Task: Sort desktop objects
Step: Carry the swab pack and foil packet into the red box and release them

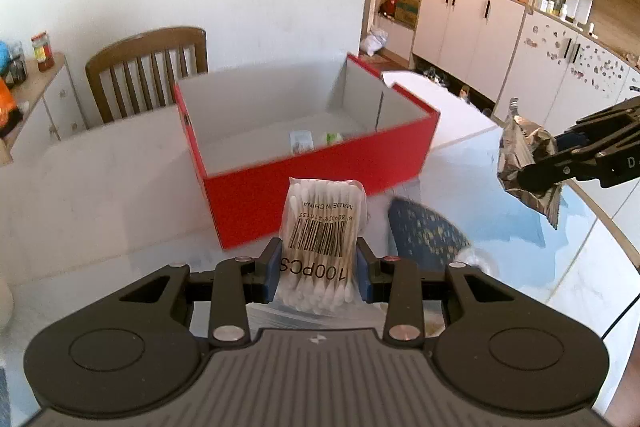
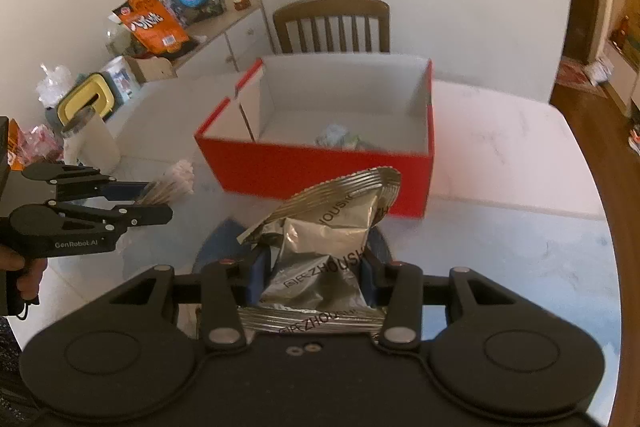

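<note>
white table [image 1: 100, 187] | left claw [image 1: 318, 267] grips cotton-swab pack [image 1: 320, 223] | right claw [image 2: 312, 279] grips foil pouch [image 2: 328, 247]

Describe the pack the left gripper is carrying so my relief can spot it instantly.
Find the red box on the white table. Just in front of it, the left gripper is shut on a clear pack of cotton swabs. Its barcode and "100PCS" print distinguish it from the crinkled silver foil pouch in the right gripper.
</note>
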